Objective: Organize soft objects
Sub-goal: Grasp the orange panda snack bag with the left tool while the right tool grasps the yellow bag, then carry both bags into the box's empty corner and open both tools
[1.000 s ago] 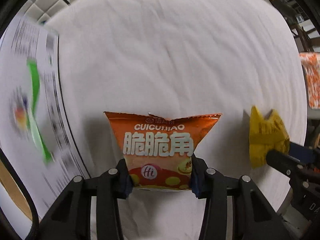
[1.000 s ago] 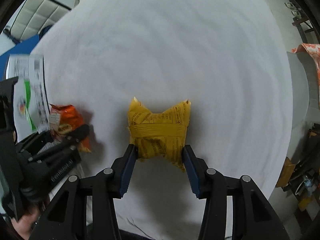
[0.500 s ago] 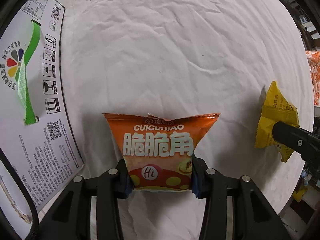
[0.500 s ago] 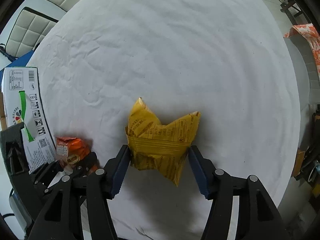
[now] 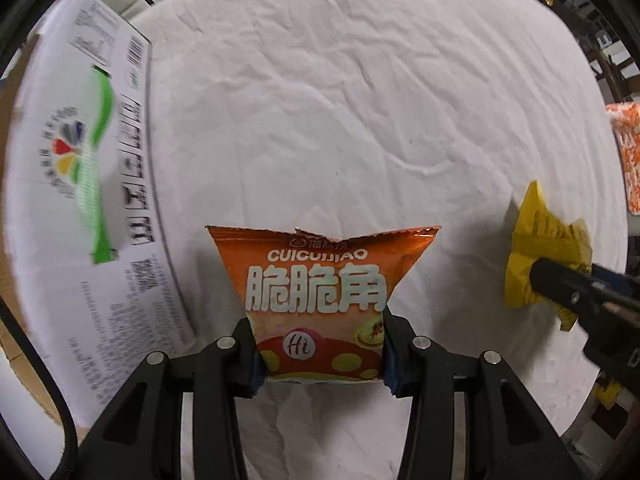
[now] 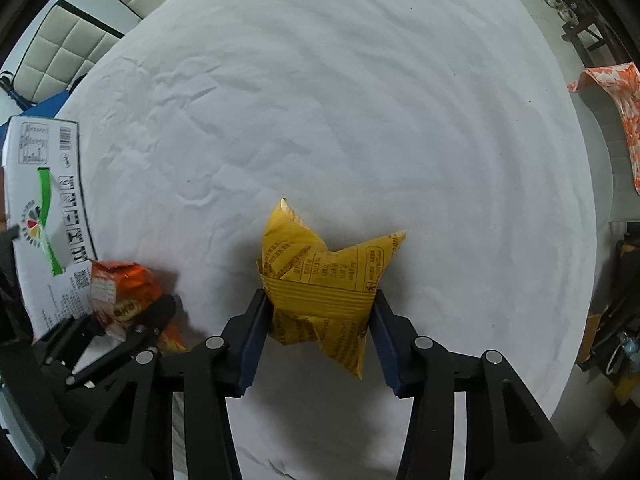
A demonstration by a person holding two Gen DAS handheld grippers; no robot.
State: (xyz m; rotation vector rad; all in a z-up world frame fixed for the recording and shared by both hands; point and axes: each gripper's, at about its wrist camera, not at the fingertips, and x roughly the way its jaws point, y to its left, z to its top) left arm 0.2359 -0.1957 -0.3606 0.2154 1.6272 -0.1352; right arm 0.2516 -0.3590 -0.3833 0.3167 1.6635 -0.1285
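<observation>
- Far left, lying on the white cloth [image 5: 360, 100]: a white cardboard box [image 5: 60, 200] with a green stripe, barcodes and small print, blurred in the left wrist view.
- Just right of the box: left gripper [image 5: 320, 354] clenched on the lower part of an orange snack bag [image 5: 320, 280], bag upright, top edge spread wide, white lettering facing the camera.
- Seen from the right wrist view: same orange snack bag [image 6: 124, 292] close beside the box [image 6: 44, 216], near the cloth's [image 6: 360, 100] left edge.
- Further right, well apart from the orange bag: right gripper [image 6: 320, 328] grasping a crumpled yellow snack bag [image 6: 328, 276] by its lower half, two corners pointing up.
- Far right, off the cloth: an orange-and-white patterned fabric [image 6: 616, 96].
</observation>
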